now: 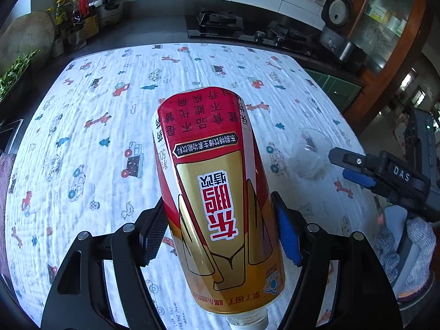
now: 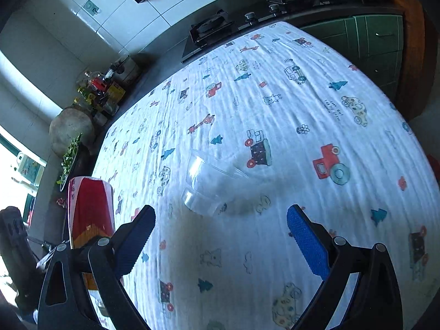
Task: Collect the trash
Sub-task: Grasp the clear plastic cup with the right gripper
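Note:
My left gripper (image 1: 220, 231) is shut on a red and gold drink bottle (image 1: 217, 192), held above the table with its cap end toward the camera. The bottle also shows at the left of the right wrist view (image 2: 90, 209). A clear plastic cup (image 2: 211, 184) lies on its side on the patterned tablecloth (image 2: 302, 104), just ahead of my right gripper (image 2: 220, 233), which is open and empty. The cup also shows in the left wrist view (image 1: 309, 154), with the right gripper (image 1: 354, 170) next to it.
A stove (image 1: 217, 24) and counter run along the far edge of the table. Bottles and jars (image 1: 77, 19) stand at the far left, with green plants (image 1: 16, 68) beside them. A cabinet (image 1: 385, 27) is at the right.

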The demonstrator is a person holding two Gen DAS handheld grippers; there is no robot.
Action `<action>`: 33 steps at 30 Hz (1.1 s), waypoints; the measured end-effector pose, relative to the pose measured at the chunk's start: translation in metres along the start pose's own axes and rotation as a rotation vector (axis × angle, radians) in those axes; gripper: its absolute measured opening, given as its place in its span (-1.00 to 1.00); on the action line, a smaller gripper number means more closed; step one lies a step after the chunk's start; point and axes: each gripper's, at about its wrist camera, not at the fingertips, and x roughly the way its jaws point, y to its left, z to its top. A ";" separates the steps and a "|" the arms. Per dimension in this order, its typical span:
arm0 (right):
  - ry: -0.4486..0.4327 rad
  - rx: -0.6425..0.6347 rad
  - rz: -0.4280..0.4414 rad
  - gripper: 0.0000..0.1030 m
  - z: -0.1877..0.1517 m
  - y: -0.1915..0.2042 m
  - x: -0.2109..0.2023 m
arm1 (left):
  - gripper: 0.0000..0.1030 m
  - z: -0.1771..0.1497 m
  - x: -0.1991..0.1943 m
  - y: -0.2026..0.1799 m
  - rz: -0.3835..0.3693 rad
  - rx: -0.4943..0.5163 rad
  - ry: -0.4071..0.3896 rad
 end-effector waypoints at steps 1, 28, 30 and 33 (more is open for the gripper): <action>0.010 0.026 0.019 0.81 0.003 -0.001 0.006 | 0.35 0.000 0.000 0.001 -0.002 -0.001 0.000; 0.028 0.040 0.027 0.14 0.012 0.004 0.025 | 0.35 -0.003 -0.005 -0.002 -0.020 0.023 -0.014; 0.007 0.015 0.020 0.14 0.008 0.001 0.010 | 0.35 -0.003 -0.008 -0.008 -0.028 0.032 -0.017; -0.023 -0.017 0.000 0.14 0.003 -0.003 -0.009 | 0.35 -0.004 -0.012 -0.023 -0.041 0.052 -0.023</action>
